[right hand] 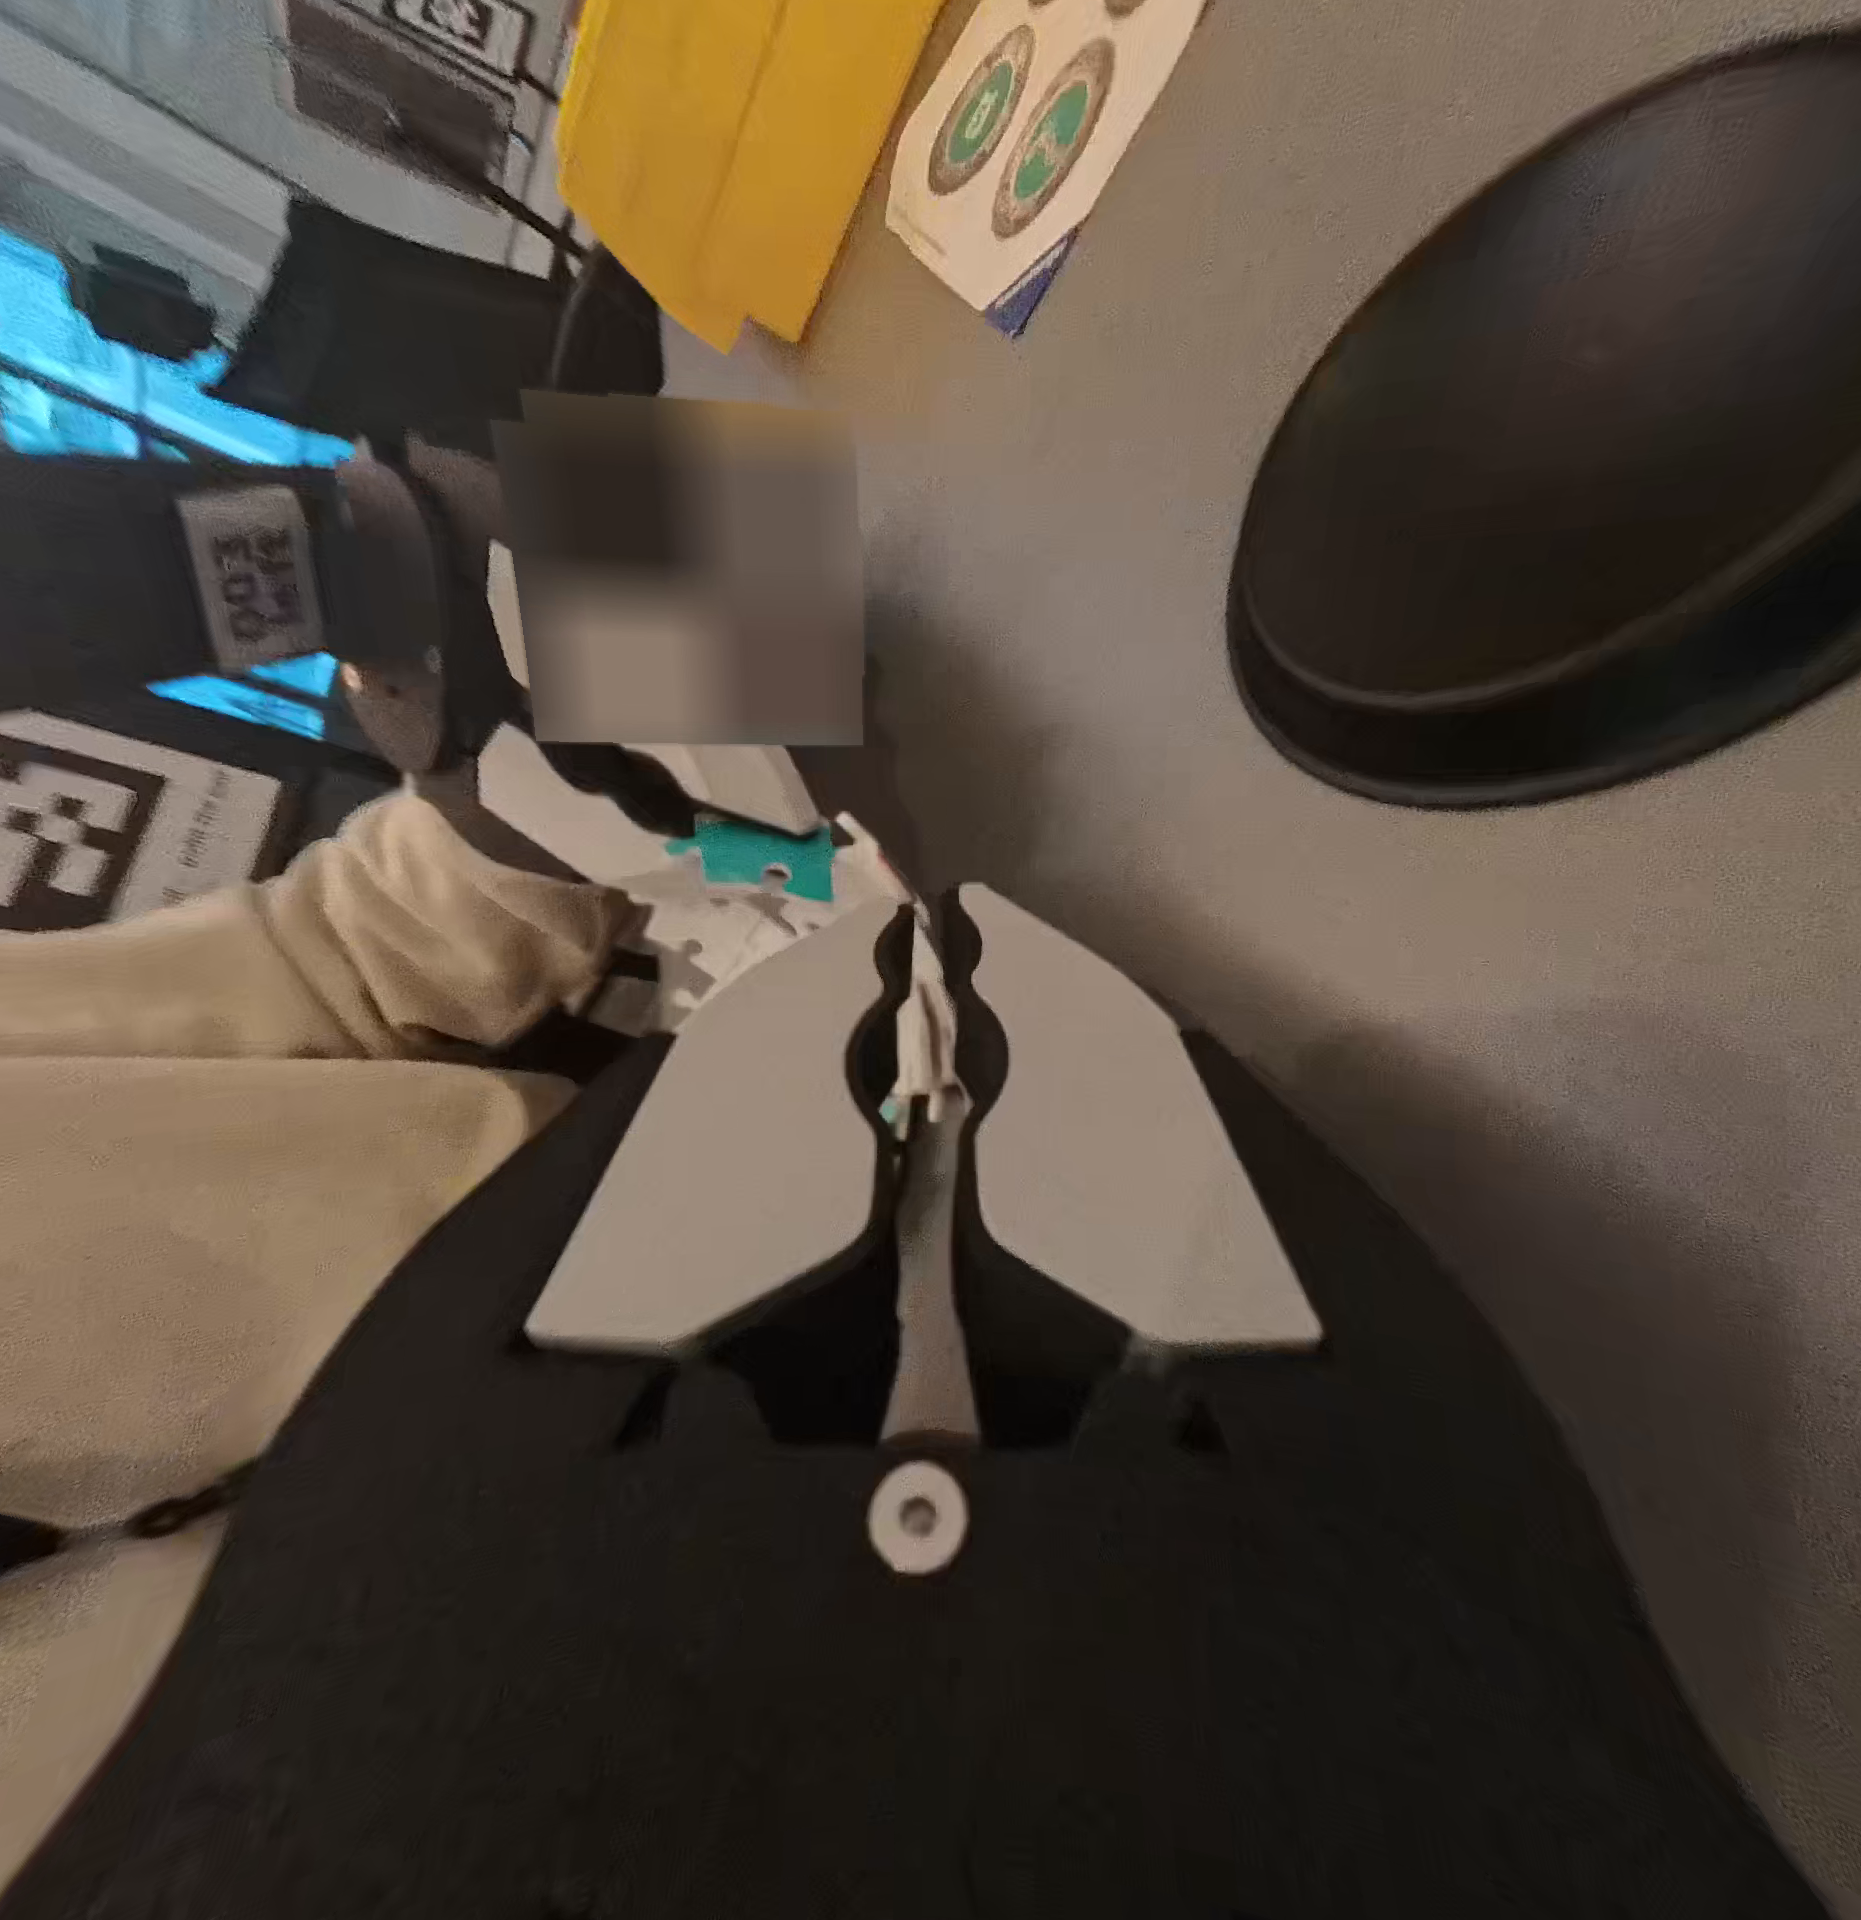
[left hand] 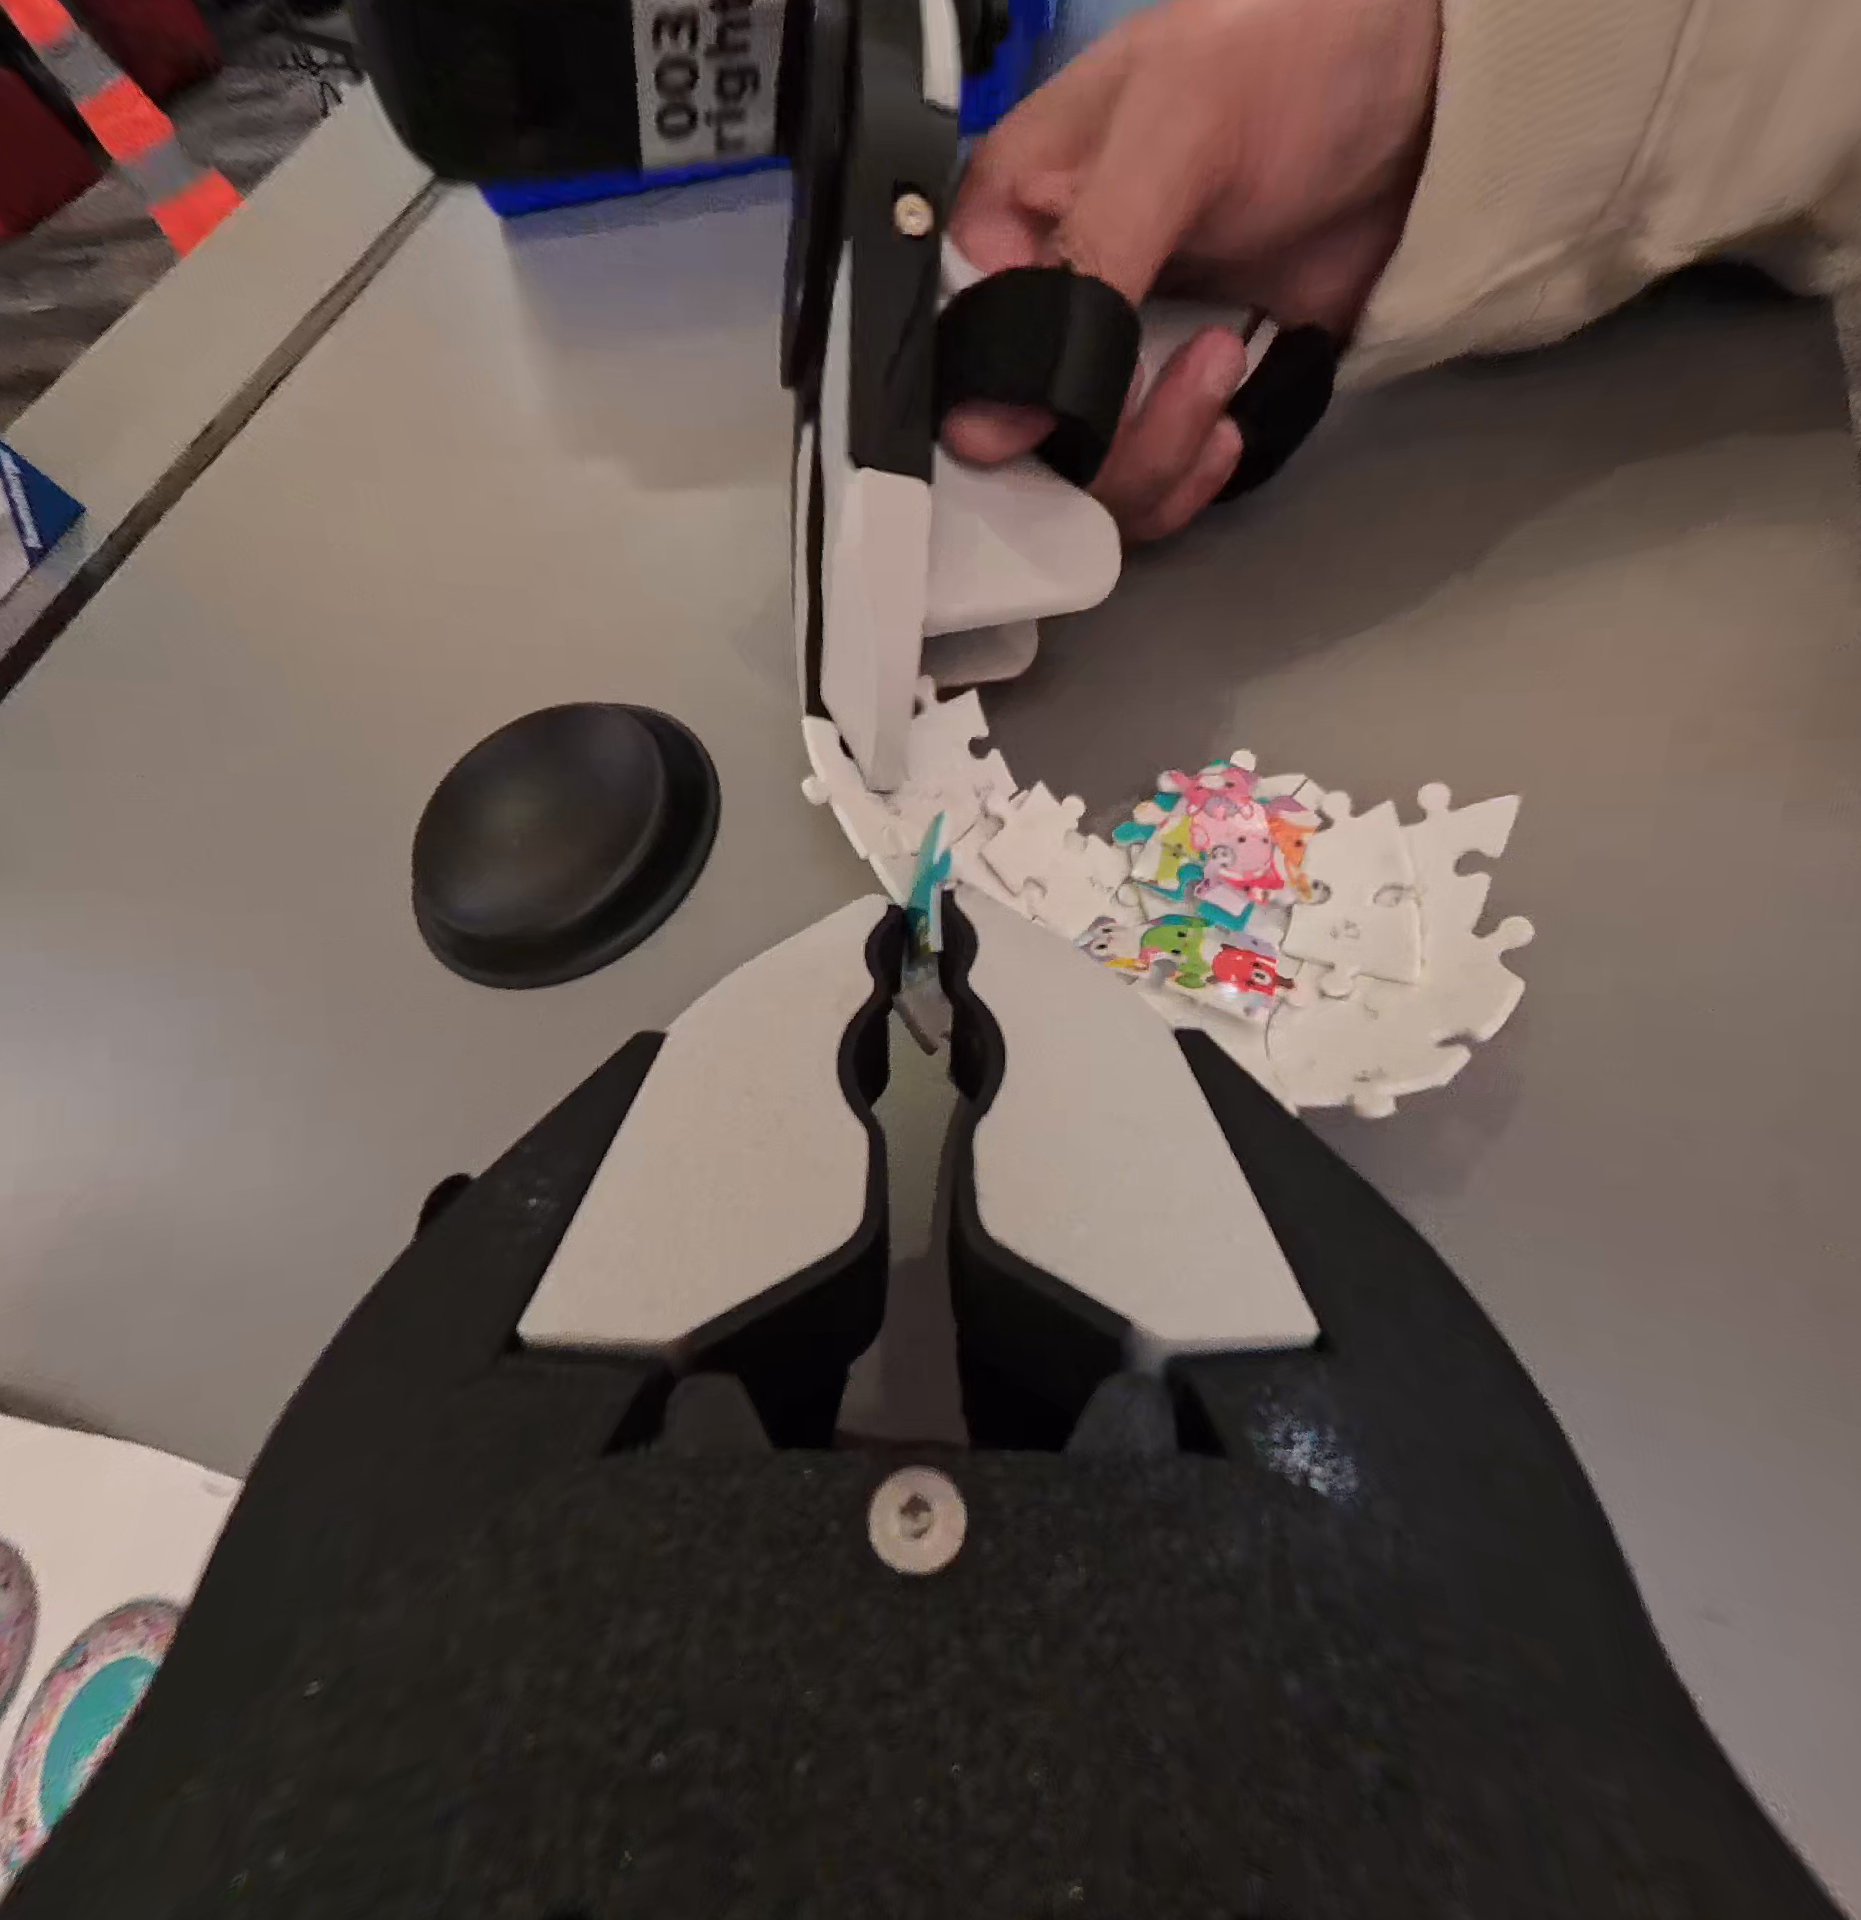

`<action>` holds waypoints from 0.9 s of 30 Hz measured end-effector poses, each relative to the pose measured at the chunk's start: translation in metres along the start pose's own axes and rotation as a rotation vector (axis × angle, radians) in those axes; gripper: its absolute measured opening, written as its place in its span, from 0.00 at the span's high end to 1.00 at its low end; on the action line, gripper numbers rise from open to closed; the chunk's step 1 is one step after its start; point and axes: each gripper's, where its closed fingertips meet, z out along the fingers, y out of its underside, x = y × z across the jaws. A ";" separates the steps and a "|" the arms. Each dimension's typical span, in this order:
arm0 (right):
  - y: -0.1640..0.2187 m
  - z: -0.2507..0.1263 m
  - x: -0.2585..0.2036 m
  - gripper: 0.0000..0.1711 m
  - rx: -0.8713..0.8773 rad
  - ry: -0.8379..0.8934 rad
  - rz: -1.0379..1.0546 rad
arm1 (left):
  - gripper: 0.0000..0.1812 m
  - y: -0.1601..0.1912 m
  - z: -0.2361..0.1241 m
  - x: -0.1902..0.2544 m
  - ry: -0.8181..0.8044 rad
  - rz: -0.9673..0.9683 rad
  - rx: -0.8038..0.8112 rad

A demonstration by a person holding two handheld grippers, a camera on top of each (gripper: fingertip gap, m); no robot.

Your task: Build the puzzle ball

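A partly built puzzle ball (left hand: 1352, 997) lies on the grey table as a curved white shell, hollow side up. Loose coloured pieces (left hand: 1227, 842) lie inside it. My left gripper (left hand: 921, 920) is shut on a teal puzzle piece (left hand: 928, 883), held edge-on at the shell's near left rim. My right gripper (left hand: 864, 779) comes down from above and is shut on that rim just behind. In the right wrist view my right gripper (right hand: 931, 914) pinches the white shell edge (right hand: 926, 1029), and the teal piece (right hand: 775, 857) shows flat just beyond it.
A round black stand (left hand: 562, 842) sits on the table left of the shell, and it fills the upper right of the right wrist view (right hand: 1580, 436). A yellow envelope (right hand: 739, 156) and a printed picture sheet (right hand: 1030, 135) lie farther off. A hand in a cream sleeve (left hand: 1217, 187) holds the right gripper. Left and right tips are no more than a few centimetres apart.
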 end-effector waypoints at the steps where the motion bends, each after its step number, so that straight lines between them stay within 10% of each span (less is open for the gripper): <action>1: 0.002 0.000 0.002 0.97 -0.024 0.048 -0.078 | 0.97 0.000 0.000 0.000 0.005 0.006 -0.006; 10: -0.003 -0.006 -0.024 0.99 -0.001 0.248 -0.648 | 0.99 0.014 -0.006 -0.046 -0.193 -0.463 -0.080; 17: -0.009 -0.014 0.013 0.99 -0.030 0.410 -0.458 | 0.99 -0.002 -0.016 -0.046 -0.113 -0.564 0.075; 27: -0.034 -0.018 -0.082 0.79 0.173 0.059 -0.531 | 0.99 -0.064 -0.034 -0.014 0.230 -0.656 0.411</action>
